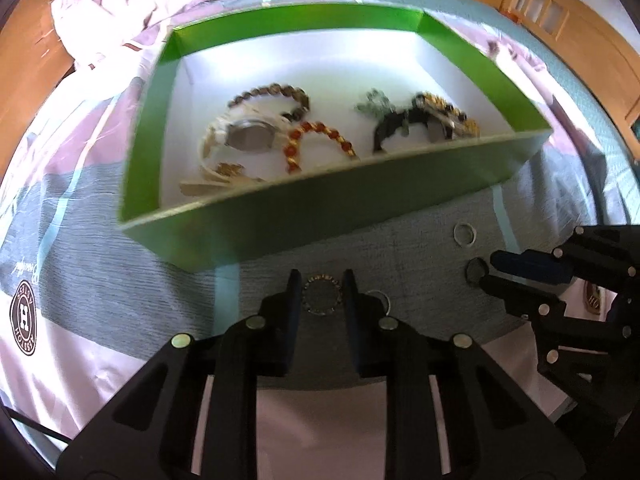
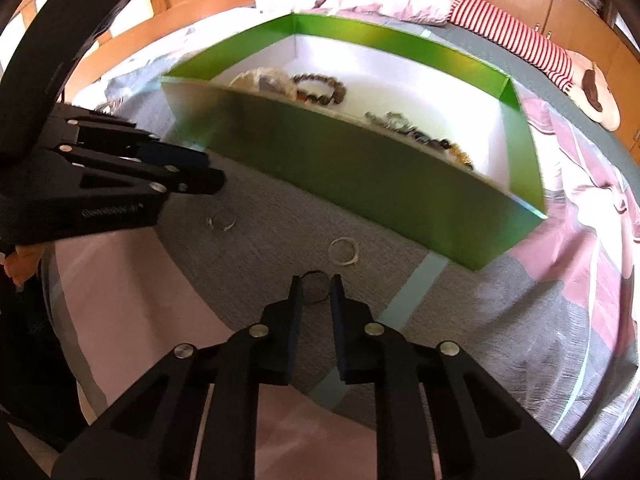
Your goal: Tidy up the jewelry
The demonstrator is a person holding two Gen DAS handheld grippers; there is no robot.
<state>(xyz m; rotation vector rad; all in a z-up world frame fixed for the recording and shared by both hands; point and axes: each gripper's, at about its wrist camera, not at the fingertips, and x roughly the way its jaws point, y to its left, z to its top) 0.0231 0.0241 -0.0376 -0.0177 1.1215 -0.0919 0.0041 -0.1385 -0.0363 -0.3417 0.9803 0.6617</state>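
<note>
A green box with a white floor lies on the bed and holds several bracelets, a watch and a dark beaded piece. My left gripper is shut on a small beaded ring in front of the box. My right gripper is shut on a dark ring; it also shows in the left wrist view. A white ring and a thin silver ring lie loose on the bedspread. The box also shows in the right wrist view.
The bedspread is grey, pink and white. A crumpled pink quilt and a red-striped cloth lie behind the box. Wooden furniture surrounds the bed. A silver ring lies by my left gripper's right finger.
</note>
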